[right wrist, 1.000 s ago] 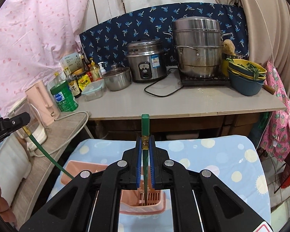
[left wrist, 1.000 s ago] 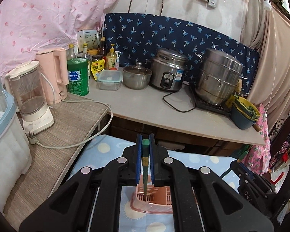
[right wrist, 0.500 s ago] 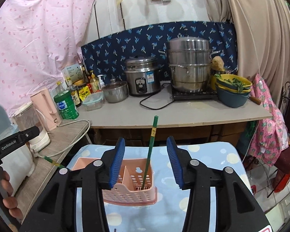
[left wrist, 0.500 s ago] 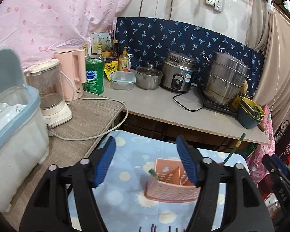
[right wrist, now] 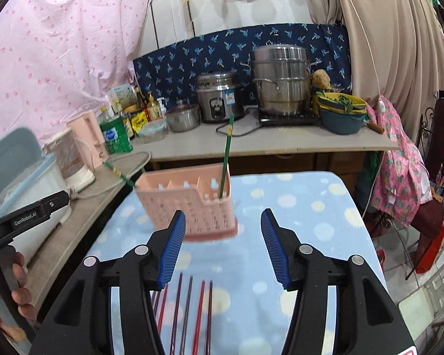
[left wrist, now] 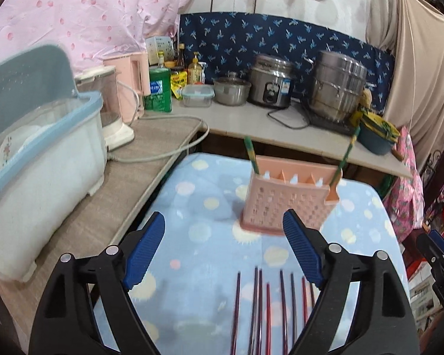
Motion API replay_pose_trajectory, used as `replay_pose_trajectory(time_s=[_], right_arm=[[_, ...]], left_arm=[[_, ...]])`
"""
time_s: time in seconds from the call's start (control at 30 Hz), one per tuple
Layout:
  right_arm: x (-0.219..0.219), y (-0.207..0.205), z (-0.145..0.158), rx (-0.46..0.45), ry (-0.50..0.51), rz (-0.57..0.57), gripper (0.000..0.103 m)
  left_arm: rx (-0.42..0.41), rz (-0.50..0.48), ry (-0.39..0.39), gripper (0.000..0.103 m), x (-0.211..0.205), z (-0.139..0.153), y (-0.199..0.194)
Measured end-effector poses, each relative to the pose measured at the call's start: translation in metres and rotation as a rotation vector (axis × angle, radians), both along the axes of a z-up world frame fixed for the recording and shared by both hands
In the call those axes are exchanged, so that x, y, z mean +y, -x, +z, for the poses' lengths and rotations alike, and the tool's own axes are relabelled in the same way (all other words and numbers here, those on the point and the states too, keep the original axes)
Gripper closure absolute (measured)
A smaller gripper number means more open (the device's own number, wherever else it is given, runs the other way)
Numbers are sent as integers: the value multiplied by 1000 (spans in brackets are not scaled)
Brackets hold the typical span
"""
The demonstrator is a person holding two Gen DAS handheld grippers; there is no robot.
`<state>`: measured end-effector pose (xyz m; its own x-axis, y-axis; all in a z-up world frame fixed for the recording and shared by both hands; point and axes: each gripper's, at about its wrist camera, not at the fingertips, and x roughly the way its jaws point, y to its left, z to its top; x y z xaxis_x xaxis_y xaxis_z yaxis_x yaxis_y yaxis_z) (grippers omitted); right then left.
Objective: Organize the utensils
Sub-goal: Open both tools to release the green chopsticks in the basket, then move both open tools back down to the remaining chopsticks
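Note:
A pink slotted utensil holder (left wrist: 290,198) stands on the blue dotted cloth (left wrist: 210,254); it also shows in the right wrist view (right wrist: 189,204). Two green chopsticks stand in it, one at its left end (left wrist: 251,156) and one at its right end (left wrist: 344,155); the right wrist view shows them too (right wrist: 225,159) (right wrist: 118,174). Several dark red and purple chopsticks (left wrist: 269,304) (right wrist: 189,310) lie on the cloth near me. My left gripper (left wrist: 223,251) is open and empty, nearer than the holder. My right gripper (right wrist: 223,245) is open and empty, just in front of the holder.
A white-and-blue dish bin (left wrist: 35,177) stands on the wooden side counter at the left, with a blender (left wrist: 109,109) and pink kettle (left wrist: 133,85) behind. The back counter holds a rice cooker (left wrist: 269,81), steel pots (left wrist: 337,88), bottles and stacked bowls (right wrist: 340,112).
Both grippers opened and let go of their green chopsticks, which now stand in the holder. Both grippers have drawn back from the holder, bringing the loose chopsticks on the cloth into view.

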<state>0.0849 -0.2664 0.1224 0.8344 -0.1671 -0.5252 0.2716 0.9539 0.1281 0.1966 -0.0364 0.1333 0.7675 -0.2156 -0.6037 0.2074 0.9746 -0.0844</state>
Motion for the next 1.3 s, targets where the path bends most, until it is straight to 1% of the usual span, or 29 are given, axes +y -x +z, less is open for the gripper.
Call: replay_pose_trajectory(time_s=[0.13, 0.23, 0.33, 0.5, 0.6, 0.77, 1.0, 1.3], right_arm=[[13, 26, -22, 42, -9, 13, 51], [24, 41, -39, 77, 8, 20, 51], [33, 54, -56, 115, 11, 28, 51], [45, 74, -86, 168, -4, 39, 51], [50, 80, -102, 199, -17, 46, 51], [62, 88, -126, 244, 7, 50, 51], [61, 93, -153, 303, -21, 40, 57], [64, 90, -165, 326, -36, 43, 64]], left_arm=[[28, -15, -24, 25, 5, -21, 25], [42, -23, -47, 25, 9, -36, 44], [78, -33, -56, 25, 14, -55, 63], [120, -31, -92, 25, 18, -84, 83], [160, -33, -96, 25, 22, -103, 93], [201, -33, -113, 25, 27, -127, 104], [231, -44, -136, 25, 28, -148, 113], [270, -63, -149, 25, 25, -164, 114]])
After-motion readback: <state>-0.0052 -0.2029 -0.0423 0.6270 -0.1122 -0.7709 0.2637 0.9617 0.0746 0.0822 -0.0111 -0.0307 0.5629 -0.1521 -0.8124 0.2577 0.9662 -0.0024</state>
